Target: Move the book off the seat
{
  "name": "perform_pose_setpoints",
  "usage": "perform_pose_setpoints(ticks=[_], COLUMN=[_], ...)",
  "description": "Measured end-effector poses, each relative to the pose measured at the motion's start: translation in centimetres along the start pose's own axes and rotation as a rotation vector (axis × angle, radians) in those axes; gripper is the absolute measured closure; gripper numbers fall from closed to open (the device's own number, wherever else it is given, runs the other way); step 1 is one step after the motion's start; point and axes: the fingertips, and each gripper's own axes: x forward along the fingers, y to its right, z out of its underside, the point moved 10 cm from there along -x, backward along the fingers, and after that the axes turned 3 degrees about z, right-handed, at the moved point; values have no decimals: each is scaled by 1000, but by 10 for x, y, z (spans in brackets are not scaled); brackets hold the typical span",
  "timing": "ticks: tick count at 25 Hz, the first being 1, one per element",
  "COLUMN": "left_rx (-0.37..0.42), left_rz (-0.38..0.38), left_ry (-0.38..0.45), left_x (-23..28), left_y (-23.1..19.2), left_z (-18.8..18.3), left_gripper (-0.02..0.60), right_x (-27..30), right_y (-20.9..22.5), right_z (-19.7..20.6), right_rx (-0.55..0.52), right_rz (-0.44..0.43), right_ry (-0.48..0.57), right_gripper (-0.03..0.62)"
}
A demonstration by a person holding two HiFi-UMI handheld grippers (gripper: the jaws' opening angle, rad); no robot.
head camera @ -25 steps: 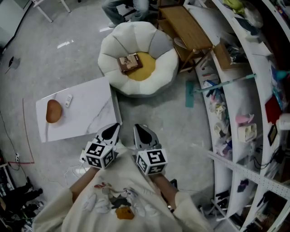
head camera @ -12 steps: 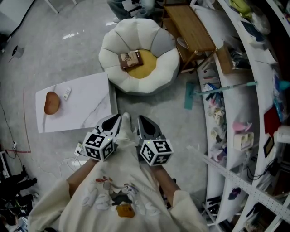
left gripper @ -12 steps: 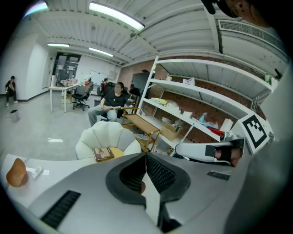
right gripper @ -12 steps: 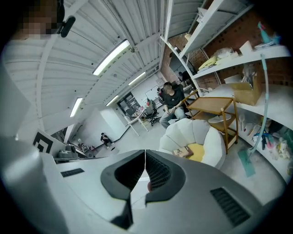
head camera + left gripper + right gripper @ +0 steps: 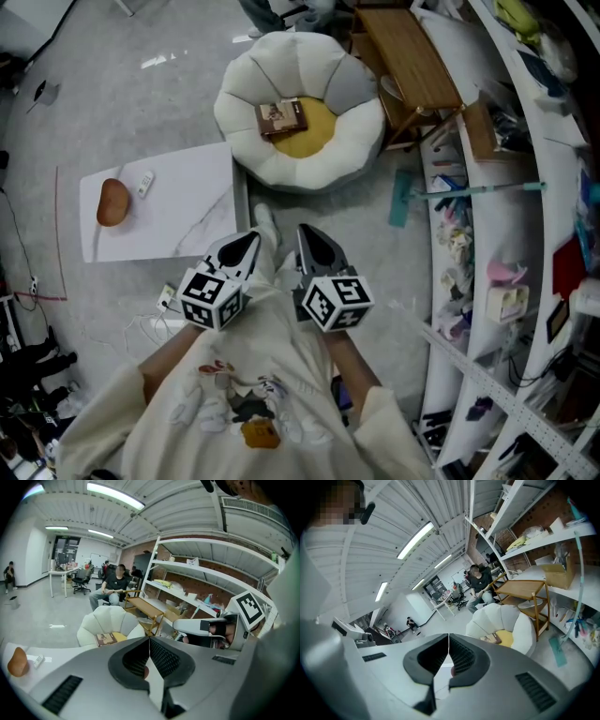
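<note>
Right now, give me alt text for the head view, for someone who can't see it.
A brown book lies on a round white cushioned seat on the floor, ahead of a person's left gripper and right gripper, both shut and empty. A low white table stands left of the seat; cluttered shelves line the right.

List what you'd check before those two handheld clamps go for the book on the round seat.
1. Book lies on the seat, in plain view: ok.
2. Nothing on top of the book: ok.
3. Left gripper and right gripper empty: ok.
4. Fingers open for a grasp: not ok, both pairs are shut.
5. Grippers close enough to the book: not ok, both are well short of the seat.
6. Bare spot on the table for the book: ok.
</note>
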Motion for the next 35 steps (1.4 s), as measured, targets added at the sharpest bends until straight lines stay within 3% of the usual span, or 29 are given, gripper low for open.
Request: perform_pose_setpoints(ticks=[3,7,10,19,25,30,35], left_rx=[-22,-78,-109,-238,-309,-379,-404], left_rz=[-14,-35,-41,-70,-80,-110,-119], left_ry=[0,-9,-4,16,16,-10,-23], left_x=[4,12,26,73,116,142,166], left_y=[-11,-31,-48,-128,-214,-280,-315], left_z=[-5,-7,-14,-45,-66,-69,-72], left_gripper=[569,569,569,569,569,569,569], right_x=[18,45,72,170,257,314,361], right_y=[0,-4,1,20,34,53,75], right_z=[-10,-23,-34,-62,-76,-75,-73], right_rx=[12,52,88,134,71,101,119], right_rz=[-23,-186,-224,-243,-212,-190,-169], right_ry=[-21,-10,-49,-242,-272,-329,-354], right_gripper=[586,586,586,585,585,585,585])
